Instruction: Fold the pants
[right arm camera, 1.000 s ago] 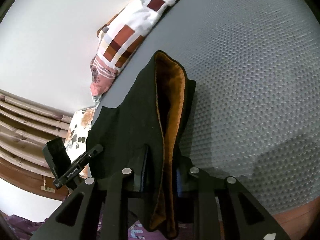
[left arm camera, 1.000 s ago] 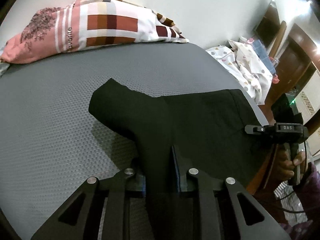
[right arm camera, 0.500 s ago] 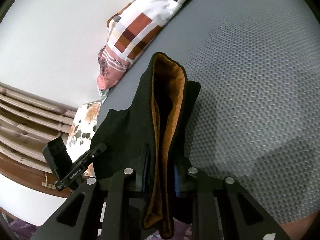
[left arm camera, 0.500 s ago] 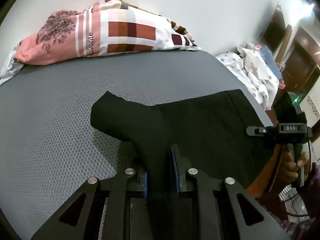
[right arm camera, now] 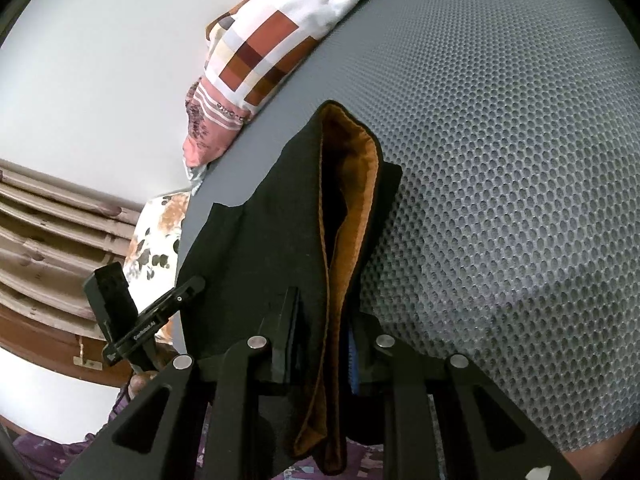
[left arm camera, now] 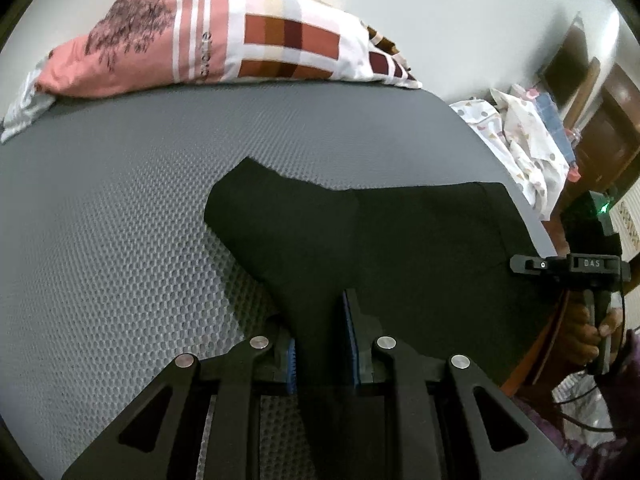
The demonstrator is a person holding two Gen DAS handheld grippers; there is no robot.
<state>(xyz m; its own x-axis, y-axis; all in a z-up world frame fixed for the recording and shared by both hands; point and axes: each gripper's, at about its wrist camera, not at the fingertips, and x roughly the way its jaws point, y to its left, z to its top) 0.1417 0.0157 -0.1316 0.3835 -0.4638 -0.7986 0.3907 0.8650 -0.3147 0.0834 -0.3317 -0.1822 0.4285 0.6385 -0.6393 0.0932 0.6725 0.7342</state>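
Grey honeycomb-textured mattress [left arm camera: 120, 240] fills most of both views. Patchwork pillow [left arm camera: 248, 52] – pink, white, brick-red and maroon squares – lies along far edge against plain white wall [left arm camera: 440, 8]. Pale crumpled cloth [left arm camera: 24, 108] tucked at pillow's left end, at far left corner. Spotted white fabric heap [left arm camera: 524, 148] just off right edge, dark wooden furniture [left arm camera: 608, 128] behind it. Right wrist view – floral cushion [right arm camera: 156, 236] beside mattress edge, slatted wooden headboard [right arm camera: 48, 240] beyond.
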